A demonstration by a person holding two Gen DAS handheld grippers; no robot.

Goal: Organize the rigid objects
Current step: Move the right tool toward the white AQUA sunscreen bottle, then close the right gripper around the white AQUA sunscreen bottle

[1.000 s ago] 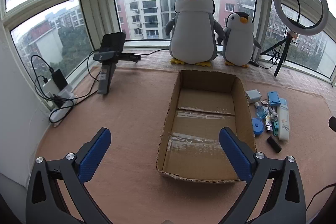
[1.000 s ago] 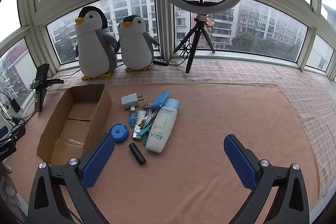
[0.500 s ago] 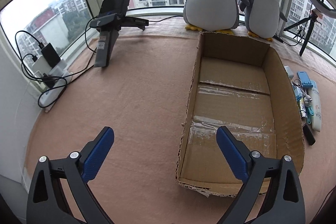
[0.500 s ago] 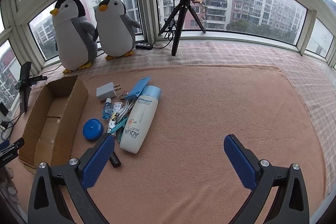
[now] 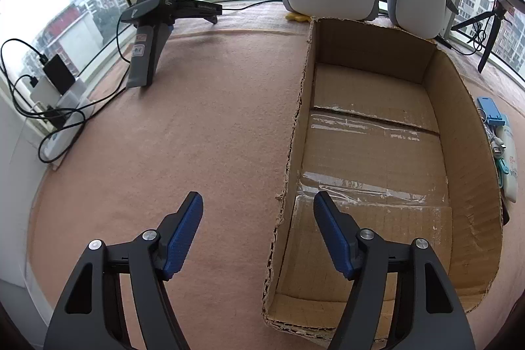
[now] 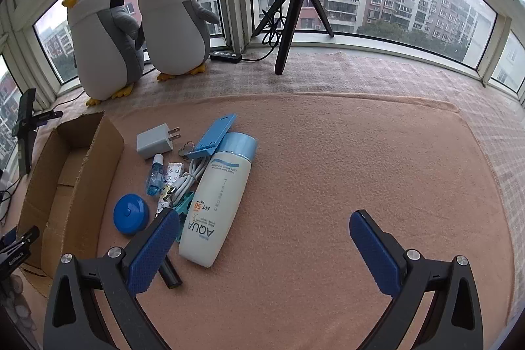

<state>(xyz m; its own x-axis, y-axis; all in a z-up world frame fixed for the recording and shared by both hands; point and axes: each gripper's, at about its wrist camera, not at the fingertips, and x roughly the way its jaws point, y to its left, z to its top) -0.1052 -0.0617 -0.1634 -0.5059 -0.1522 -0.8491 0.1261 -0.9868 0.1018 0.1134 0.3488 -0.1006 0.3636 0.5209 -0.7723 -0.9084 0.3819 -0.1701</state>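
Note:
An open cardboard box (image 5: 459, 136) lies on the pink mat, with nothing inside. My left gripper (image 5: 257, 218) is open; one finger hangs over the box floor, the other over the mat, so the jaws straddle the box's left wall near its front corner. In the right wrist view the box (image 6: 75, 173) sits at the left, beside a pile: a white AQUA bottle (image 6: 216, 202), grey charger (image 6: 154, 141), blue flat holder (image 6: 213, 133), round blue case (image 6: 130, 214), small blue vial (image 6: 155, 177), white cable (image 6: 193, 173) and black cylinder (image 6: 170, 274). My right gripper (image 6: 262, 235) is open, holding nothing, its left finger by the bottle's base.
Two plush penguins (image 6: 137, 31) stand at the window behind the box. A ring-light tripod (image 6: 295, 18) and power strip (image 6: 226, 56) are on the sill. A black stand (image 5: 154, 22) and chargers with cables (image 5: 55, 100) sit left of the box. Bare mat lies right of the pile.
My left gripper moved closer to the box and its jaws narrowed, now straddling the left wall. My right gripper moved forward and down towards the pile, still wide open.

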